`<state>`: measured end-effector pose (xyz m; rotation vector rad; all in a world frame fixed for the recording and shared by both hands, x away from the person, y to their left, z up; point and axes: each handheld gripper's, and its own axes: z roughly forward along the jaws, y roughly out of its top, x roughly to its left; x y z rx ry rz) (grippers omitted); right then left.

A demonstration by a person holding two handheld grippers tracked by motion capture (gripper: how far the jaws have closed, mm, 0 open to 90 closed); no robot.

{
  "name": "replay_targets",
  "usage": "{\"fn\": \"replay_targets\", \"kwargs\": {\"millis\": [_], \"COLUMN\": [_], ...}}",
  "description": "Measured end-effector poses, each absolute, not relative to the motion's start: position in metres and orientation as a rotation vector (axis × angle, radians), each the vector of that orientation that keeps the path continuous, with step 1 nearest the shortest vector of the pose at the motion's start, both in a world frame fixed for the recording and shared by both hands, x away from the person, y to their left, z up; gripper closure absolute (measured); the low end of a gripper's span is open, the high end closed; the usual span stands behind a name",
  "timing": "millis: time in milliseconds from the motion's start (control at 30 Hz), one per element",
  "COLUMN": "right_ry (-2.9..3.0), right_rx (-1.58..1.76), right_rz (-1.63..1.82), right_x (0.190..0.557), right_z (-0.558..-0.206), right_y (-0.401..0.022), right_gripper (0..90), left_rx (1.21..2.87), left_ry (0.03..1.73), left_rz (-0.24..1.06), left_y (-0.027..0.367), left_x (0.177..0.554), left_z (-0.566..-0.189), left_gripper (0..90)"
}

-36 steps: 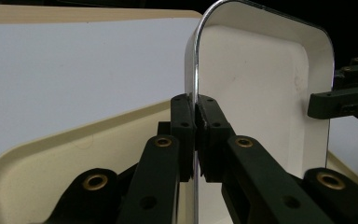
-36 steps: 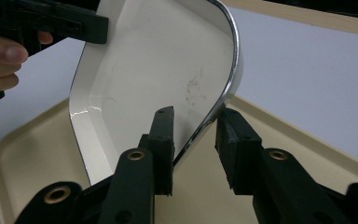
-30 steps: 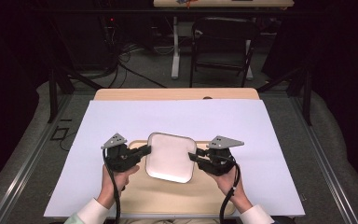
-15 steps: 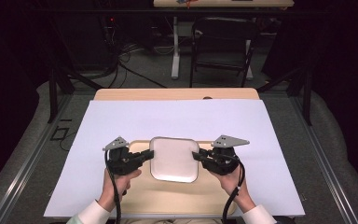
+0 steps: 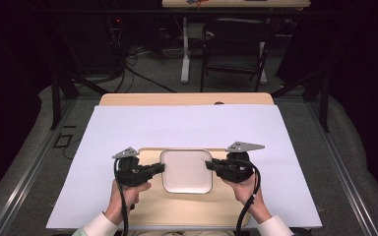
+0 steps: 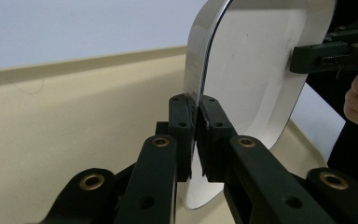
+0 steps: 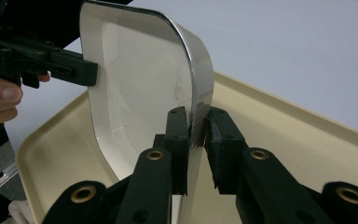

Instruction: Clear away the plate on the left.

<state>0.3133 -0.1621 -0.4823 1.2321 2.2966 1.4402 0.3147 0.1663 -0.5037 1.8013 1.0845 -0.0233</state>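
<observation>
White dish (image 5: 186,170) held over beige tray (image 5: 187,216) on desk, left tool (image 5: 158,168) and right tool (image 5: 211,165) each clamped on opposite rims. Looks rigid, glossy, slippery, probably breakable; rim grips suit it.

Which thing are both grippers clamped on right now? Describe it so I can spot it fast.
On the white sheet covering the table, look near the front edge for the beige tray. Over its middle is a white dish, square with rounded corners, with the left gripper and right gripper each shut on an opposite rim. It is paler and glossier than the tray.
</observation>
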Motion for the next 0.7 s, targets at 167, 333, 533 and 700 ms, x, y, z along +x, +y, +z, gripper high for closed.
{"fn": "replay_targets", "kwargs": {"millis": [167, 333, 533, 700], "right_ry": [2.317, 2.340, 2.360, 2.359], "right_rx": [1.257, 1.286, 1.327, 1.326], "right_rz": [1.417, 1.393, 1.379, 1.343], "right_x": [0.315, 0.319, 0.324, 0.327], "right_z": [-0.486, -0.491, -0.499, -0.502], "right_y": [-0.162, -0.162, -0.162, -0.161], "right_gripper": [79.9, 80.2, 80.4, 80.2], "left_rx": [1.812, 1.836, 1.848, 1.857], "left_ry": [1.088, 1.096, 1.109, 1.096], "left_rz": [-0.024, -0.047, -0.061, -0.029], "left_y": [0.165, 0.164, 0.164, 0.162], "left_x": [0.315, 0.318, 0.321, 0.322], "left_z": [-0.506, -0.511, -0.517, -0.517], "left_gripper": [84.6, 84.4, 84.2, 83.7]}}
